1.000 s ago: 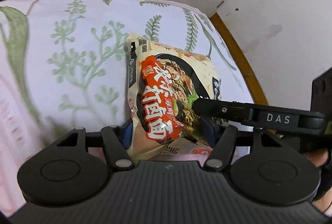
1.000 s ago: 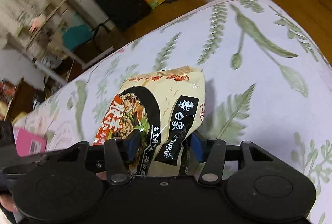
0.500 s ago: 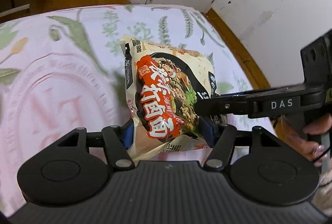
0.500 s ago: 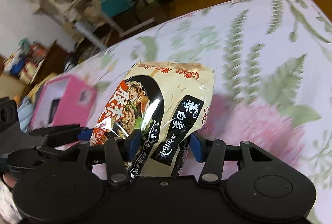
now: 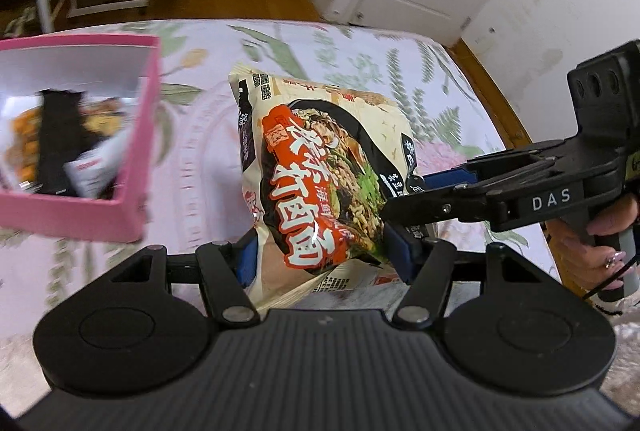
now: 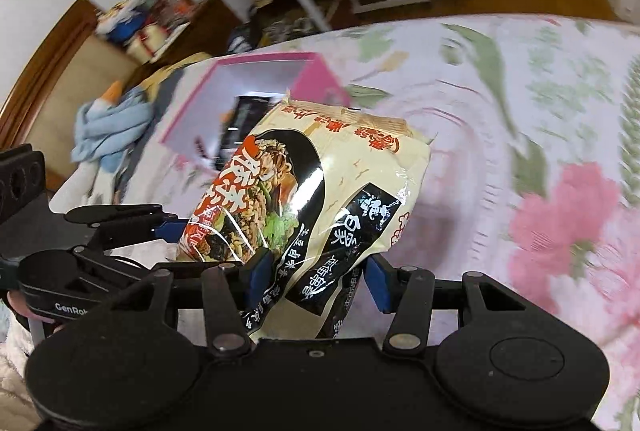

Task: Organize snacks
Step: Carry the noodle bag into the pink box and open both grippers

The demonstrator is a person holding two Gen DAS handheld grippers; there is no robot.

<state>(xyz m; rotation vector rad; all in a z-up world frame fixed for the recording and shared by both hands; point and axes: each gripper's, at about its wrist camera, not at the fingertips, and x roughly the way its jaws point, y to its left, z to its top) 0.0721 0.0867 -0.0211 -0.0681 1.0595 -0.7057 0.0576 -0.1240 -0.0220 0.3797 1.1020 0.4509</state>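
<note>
Holding the noodle packet (image 5: 320,183) with both the left gripper (image 5: 324,255) and the right gripper (image 6: 314,283) pinching it, right of the pink box (image 5: 136,167), you risk tearing it by pulling apart.

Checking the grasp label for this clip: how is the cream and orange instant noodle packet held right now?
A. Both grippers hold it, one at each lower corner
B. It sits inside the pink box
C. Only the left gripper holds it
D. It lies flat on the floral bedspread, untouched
A: the cream and orange instant noodle packet sits clamped in the left gripper and the right gripper, above the floral bedspread.
</note>
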